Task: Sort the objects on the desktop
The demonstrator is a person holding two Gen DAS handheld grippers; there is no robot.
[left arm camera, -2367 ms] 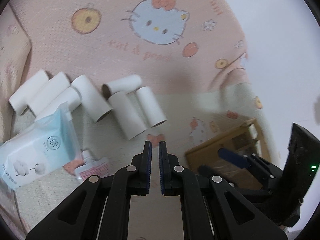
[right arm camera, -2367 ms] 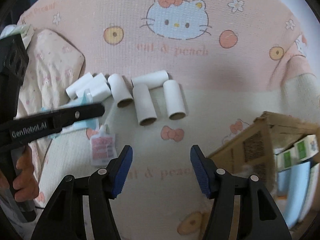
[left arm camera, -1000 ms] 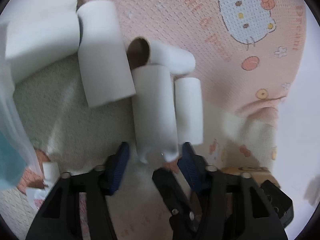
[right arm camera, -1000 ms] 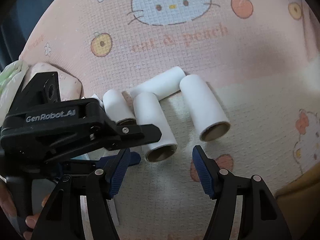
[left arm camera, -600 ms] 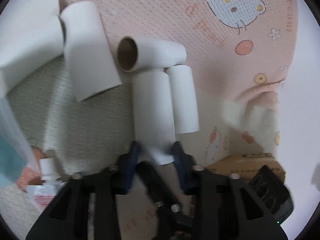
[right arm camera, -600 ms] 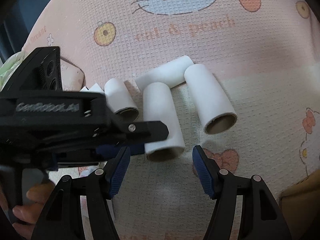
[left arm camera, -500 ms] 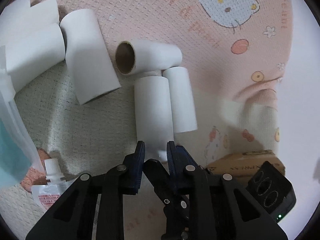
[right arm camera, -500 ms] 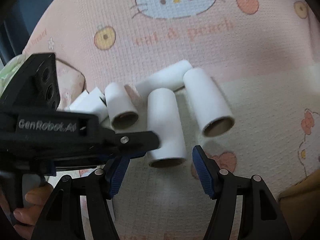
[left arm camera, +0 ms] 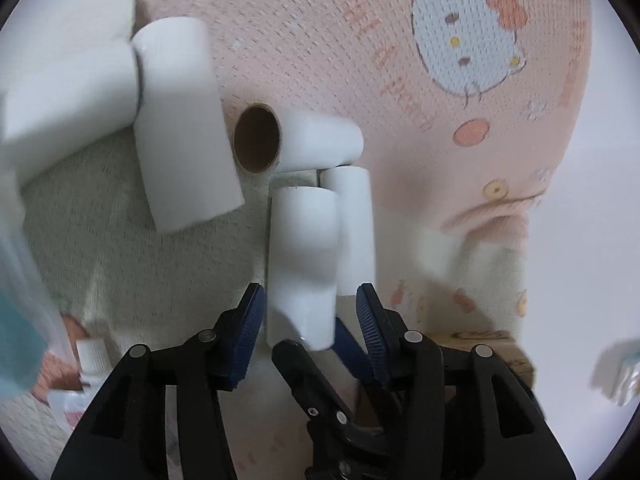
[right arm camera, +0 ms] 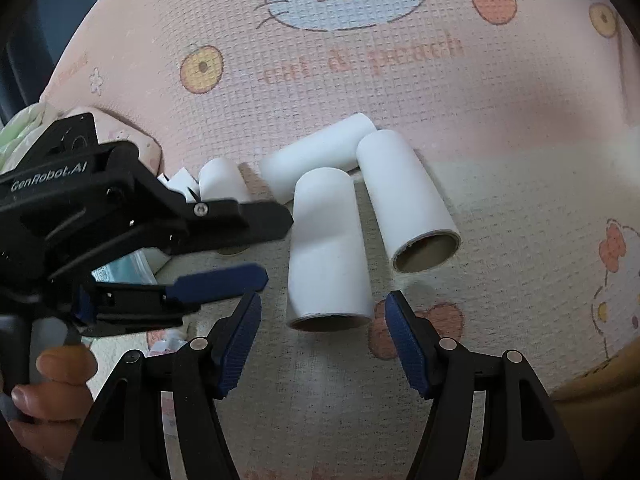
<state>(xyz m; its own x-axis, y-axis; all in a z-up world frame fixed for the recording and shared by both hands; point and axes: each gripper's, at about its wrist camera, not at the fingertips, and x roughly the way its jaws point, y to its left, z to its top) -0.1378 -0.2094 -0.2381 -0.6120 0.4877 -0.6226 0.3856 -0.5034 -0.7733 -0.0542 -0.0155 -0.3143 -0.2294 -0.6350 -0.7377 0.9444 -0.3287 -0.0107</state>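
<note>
Left wrist view: my left tongs (left arm camera: 306, 304), pinched on the near end of the middle roll (left arm camera: 302, 264) half a second ago, are spread again, one pad either side of that roll. It lies on the blanket (left arm camera: 400, 92); released or regripping, I cannot tell. Just right of the roll, touching it, a second roll (left arm camera: 354, 220); beyond its far end, a third roll (left arm camera: 296, 144) shows its brown cardboard bore. Left of it, a fatter roll (left arm camera: 180, 128). All are smooth white paper cylinders on waffle-weave cloth.

Right wrist view: my right tongs (right arm camera: 322, 312) are spread wide, empty, straddling the near end of the middle roll (right arm camera: 326, 248), which carries a faint crease. My left tongs (right arm camera: 240, 248) reach in from the roll's left. To its right, the second roll (right arm camera: 404, 200), hollow end open. The sorting of this roll looks barely begun.
</note>
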